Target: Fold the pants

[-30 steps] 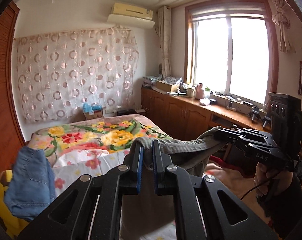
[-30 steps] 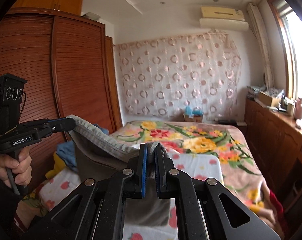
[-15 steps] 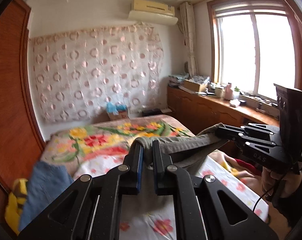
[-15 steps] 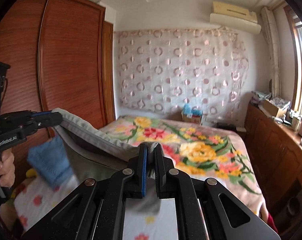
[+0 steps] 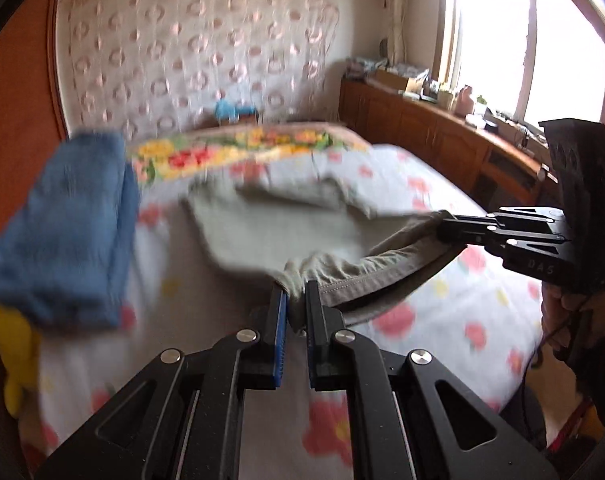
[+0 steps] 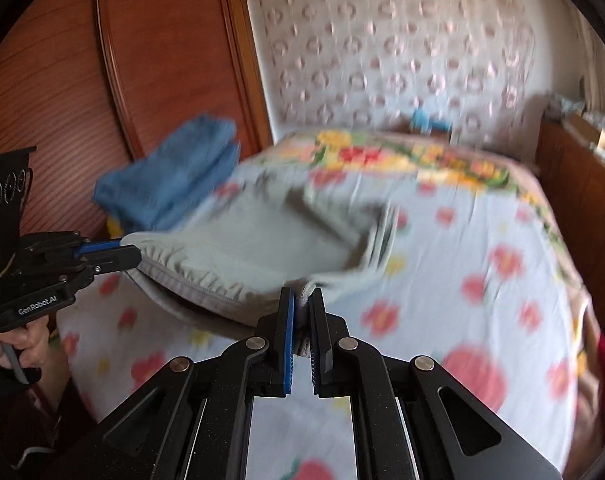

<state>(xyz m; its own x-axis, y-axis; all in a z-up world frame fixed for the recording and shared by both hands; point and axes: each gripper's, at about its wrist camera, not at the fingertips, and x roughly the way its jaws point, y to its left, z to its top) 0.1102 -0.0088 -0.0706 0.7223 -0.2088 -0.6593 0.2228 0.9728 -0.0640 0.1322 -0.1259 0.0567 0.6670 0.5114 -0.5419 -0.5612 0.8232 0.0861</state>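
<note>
Left hand-held gripper (image 5: pixel 296 306), lower centre of its own view: jaws clamped on one end of the waistband of the grey pants (image 5: pixel 270 232). Right hand-held gripper (image 6: pixel 301 312), lower centre of its view: jaws likewise clamped on the other end of the waistband. I held the band stretched between the two, just above the bed (image 6: pixel 482 240). The legs already lay on the flowered sheet toward the middle of each frame, with one leg end turned back on itself in a rumpled flap. Frames were motion-blurred, so finer creases could not be read.

Judgement: the step in hand was laying the pants out flat before the first fold. To do it well I wanted both grips level with each other, the band taut but not dragged, and the cloth lowered while drawn toward the near edge so the legs straightened. That turned-back leg looked likely to need smoothing first.

Blue folded clothes (image 5: pixel 62 232) sat at the left, just beside the pants; I judged I should keep clear of them.
</note>
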